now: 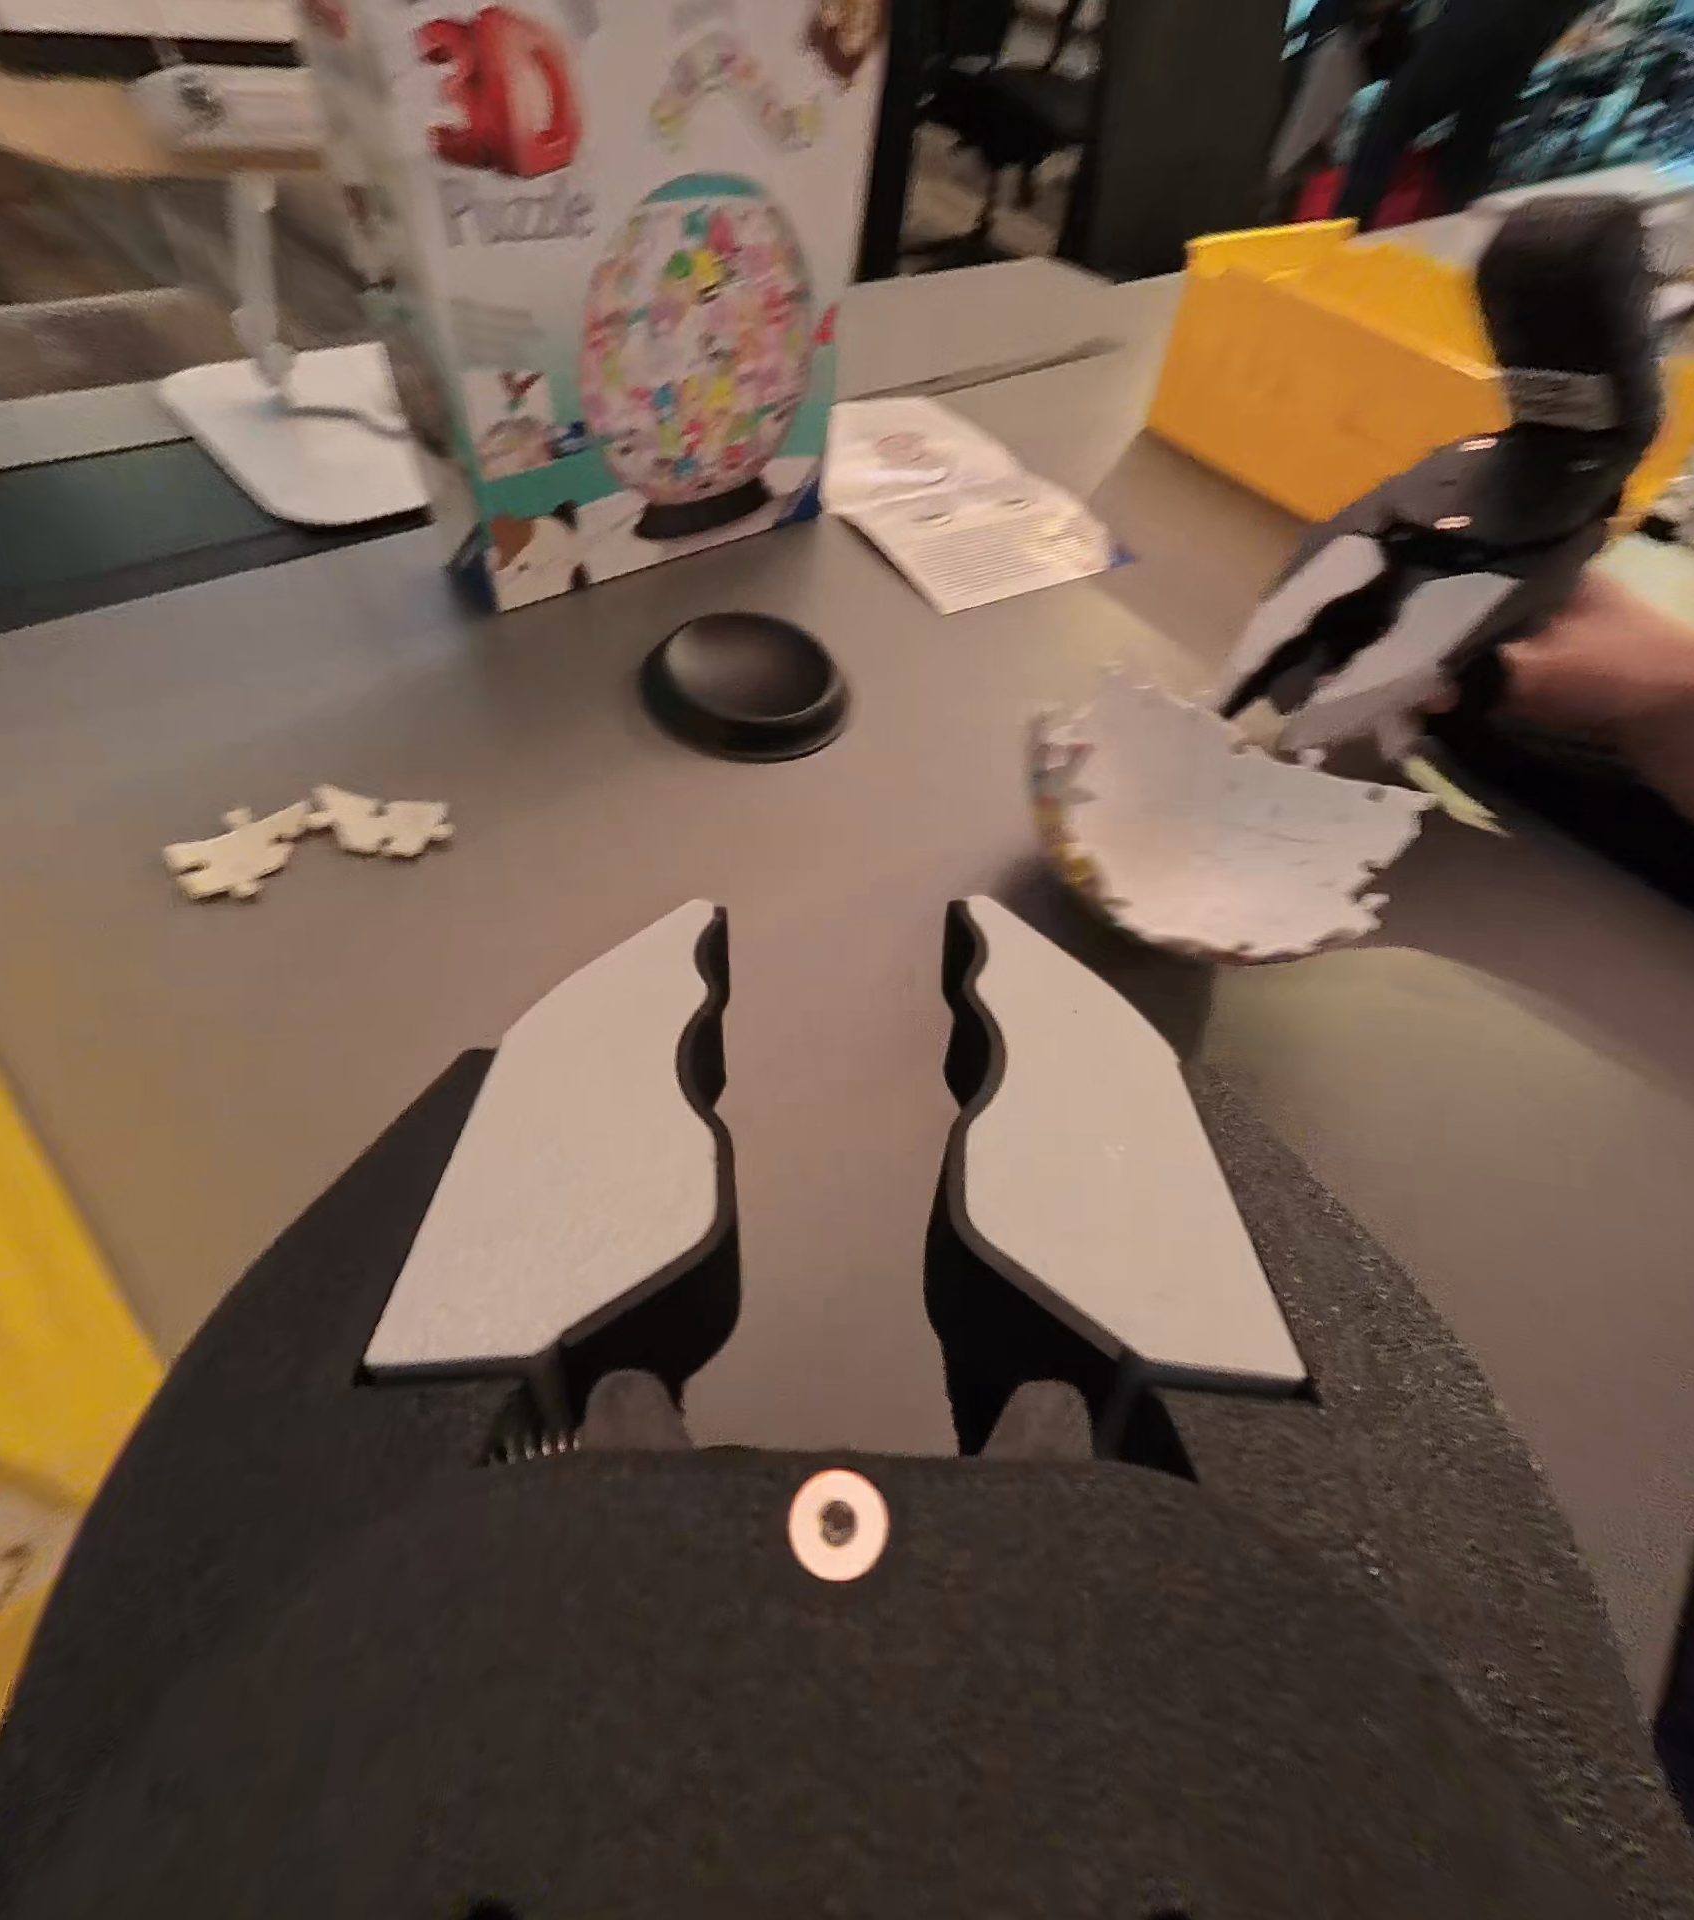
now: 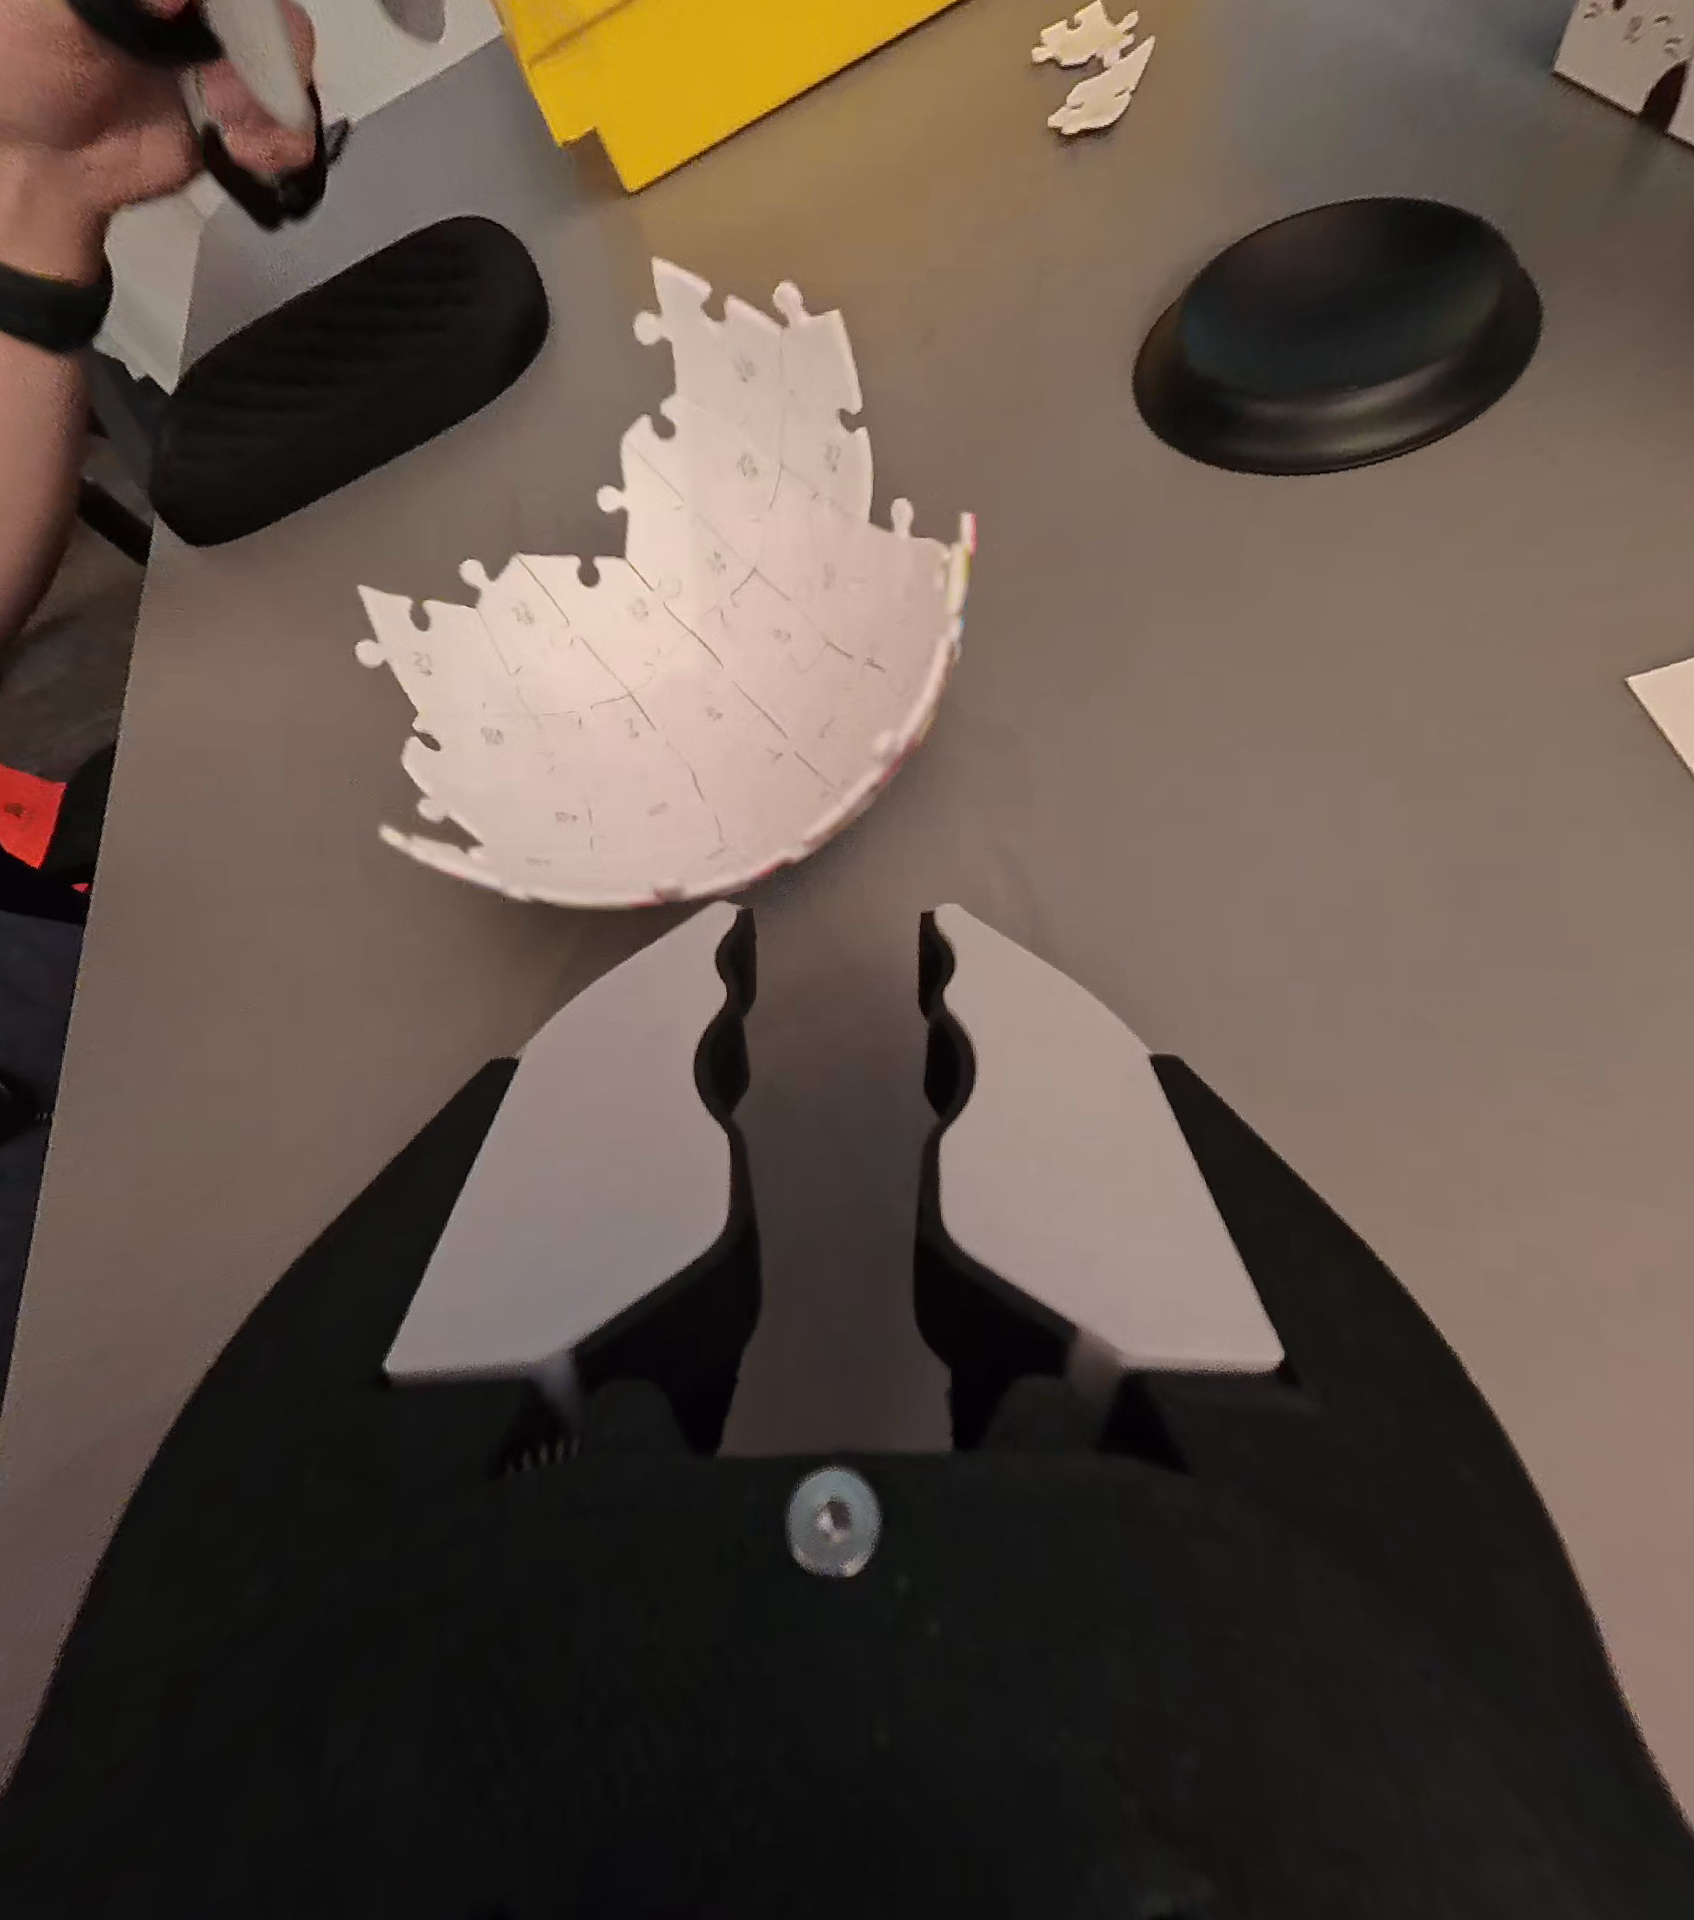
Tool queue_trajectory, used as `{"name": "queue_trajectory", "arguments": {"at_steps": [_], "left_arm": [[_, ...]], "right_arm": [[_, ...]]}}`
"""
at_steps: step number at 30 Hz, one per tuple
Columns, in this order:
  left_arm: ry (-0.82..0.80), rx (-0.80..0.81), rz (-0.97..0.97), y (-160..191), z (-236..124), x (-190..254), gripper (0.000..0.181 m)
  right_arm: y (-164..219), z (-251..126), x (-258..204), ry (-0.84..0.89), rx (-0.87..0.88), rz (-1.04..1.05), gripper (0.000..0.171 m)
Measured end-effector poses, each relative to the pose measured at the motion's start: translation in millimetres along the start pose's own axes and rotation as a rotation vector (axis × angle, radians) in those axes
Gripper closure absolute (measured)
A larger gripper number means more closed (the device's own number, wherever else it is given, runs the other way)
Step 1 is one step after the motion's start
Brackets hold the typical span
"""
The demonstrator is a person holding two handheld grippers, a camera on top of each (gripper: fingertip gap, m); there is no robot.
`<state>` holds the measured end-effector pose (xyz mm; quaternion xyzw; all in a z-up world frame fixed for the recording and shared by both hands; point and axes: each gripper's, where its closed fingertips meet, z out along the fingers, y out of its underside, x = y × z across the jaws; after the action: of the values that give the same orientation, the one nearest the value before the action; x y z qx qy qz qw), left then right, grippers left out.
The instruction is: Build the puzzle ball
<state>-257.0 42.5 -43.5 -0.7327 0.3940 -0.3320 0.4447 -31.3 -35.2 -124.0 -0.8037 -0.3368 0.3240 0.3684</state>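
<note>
The half-built puzzle ball, a white bowl-shaped shell (image 1: 1217,831) of joined pieces, rests on the grey table (image 1: 926,790) with its hollow side up. In the right wrist view the shell (image 2: 677,675) lies just beyond my right gripper (image 2: 832,920), which is open and empty, tips close to its near rim. My left gripper (image 1: 832,914) is open and empty over bare table, left of the shell. A few loose white pieces (image 1: 303,842) lie at the left. The black round stand (image 1: 744,686) sits behind. The right gripper (image 1: 1269,717) also shows by the shell's right rim.
The puzzle box (image 1: 645,312) stands upright at the back, with a paper leaflet (image 1: 968,499) beside it. A yellow bin (image 1: 1321,353) sits at the back right, and another yellow bin (image 2: 708,73) is beyond the shell. A black chair armrest (image 2: 355,374) is off the table edge. Tip to tip, the grippers are about 25 centimetres apart.
</note>
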Motion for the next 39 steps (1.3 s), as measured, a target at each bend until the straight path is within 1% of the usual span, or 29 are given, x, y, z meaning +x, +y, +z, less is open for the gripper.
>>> {"name": "queue_trajectory", "arguments": {"at_steps": [3, 5, 7, 9, 11, 14, 17, 18, 20, 24, 26, 27, 31, 35, 39], "left_arm": [[-0.133, -0.110, 0.048, 3, 3, -27, 0.141], [-0.211, -0.189, 0.122, 0, 4, -42, 0.140], [-0.270, -0.250, 0.208, -11, 5, -55, 0.141], [-0.285, -0.304, 0.278, -26, 6, -70, 0.142], [-0.246, -0.366, 0.303, -39, 13, -85, 0.145], [-0.153, -0.466, 0.270, -51, 28, -106, 0.145], [-0.030, -0.534, 0.276, -58, 49, -114, 0.147], [0.003, -0.580, 0.299, -56, 56, -117, 0.149], [0.018, -0.722, 0.384, -43, 69, -129, 0.149], [-0.037, -1.056, 0.636, -3, 85, -166, 0.144], [-0.070, -1.206, 0.699, 13, 86, -184, 0.147], [-0.052, -1.252, 0.699, 20, 86, -187, 0.148], [0.057, -1.268, 0.686, 30, 101, -185, 0.147], [0.059, -1.305, 0.663, 34, 108, -190, 0.145], [0.063, -1.348, 0.604, 43, 104, -193, 0.144]], "right_arm": [[3, 5, -3, -0.007, -0.032, -0.016, 0.141], [7, 6, -2, 0.002, -0.053, -0.010, 0.140], [10, 6, 1, 0.018, -0.066, -0.009, 0.140], [11, 4, 3, 0.024, -0.066, -0.002, 0.140], [10, 4, 3, 0.019, -0.060, 0.010, 0.140], [14, 5, 5, 0.013, -0.072, 0.035, 0.140], [17, 7, 8, 0.014, -0.084, 0.046, 0.140], [16, 7, 8, 0.012, -0.077, 0.050, 0.140], [15, 6, 9, 0.008, -0.066, 0.056, 0.140], [11, 4, 7, -0.002, -0.046, 0.043, 0.140], [4, 2, 2, -0.008, -0.021, -0.011, 0.141], [1, 2, -1, -0.006, -0.007, -0.039, 0.142], [5, 2, 1, -0.004, -0.032, -0.028, 0.142], [7, 2, 2, -0.011, -0.044, -0.027, 0.142], [3, 1, -2, -0.015, -0.035, -0.056, 0.142]]}}
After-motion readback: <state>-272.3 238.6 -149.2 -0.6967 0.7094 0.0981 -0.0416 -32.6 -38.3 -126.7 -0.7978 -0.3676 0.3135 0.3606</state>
